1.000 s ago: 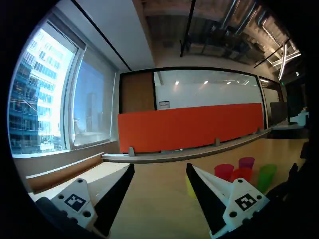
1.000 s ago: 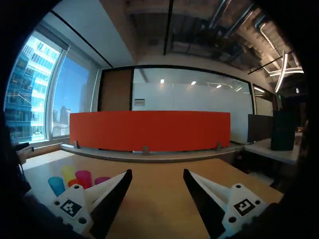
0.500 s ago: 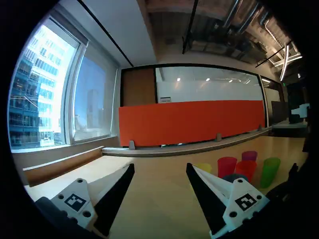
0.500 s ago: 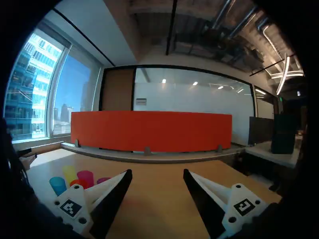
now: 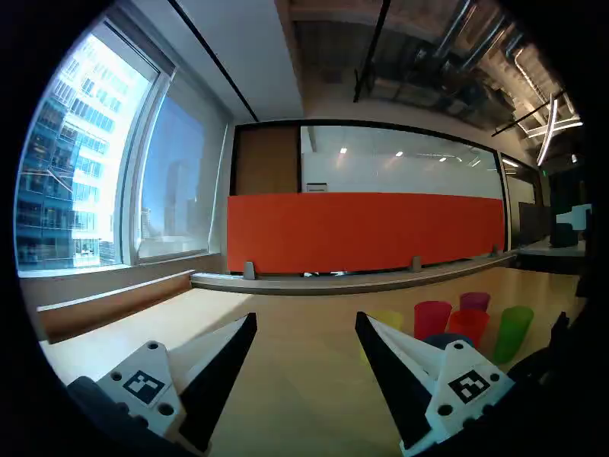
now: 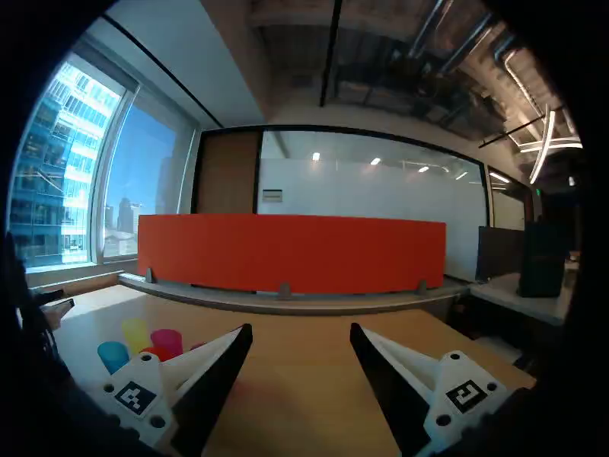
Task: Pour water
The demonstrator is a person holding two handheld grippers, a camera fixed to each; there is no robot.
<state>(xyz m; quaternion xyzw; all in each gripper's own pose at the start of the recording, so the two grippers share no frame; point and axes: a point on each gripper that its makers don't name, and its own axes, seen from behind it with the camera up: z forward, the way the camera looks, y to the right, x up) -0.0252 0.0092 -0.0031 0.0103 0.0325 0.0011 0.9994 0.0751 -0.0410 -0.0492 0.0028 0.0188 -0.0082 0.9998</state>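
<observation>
1. Coloured cups (image 5: 432,318) stand bunched on the wooden bench (image 5: 304,396), well short of its far edge, where an orange screen (image 5: 365,232) runs.
2. My left gripper (image 5: 304,316) hovers with jaws wide and empty, the bunch just past its right finger.
3. My right gripper (image 6: 300,327) is equally agape, holding nothing.
4. Best, I judge, to take an outer cup, say the green cup (image 5: 512,333), squarely and low on its wall, without nudging its neighbours; which cup holds water I cannot tell.
</observation>
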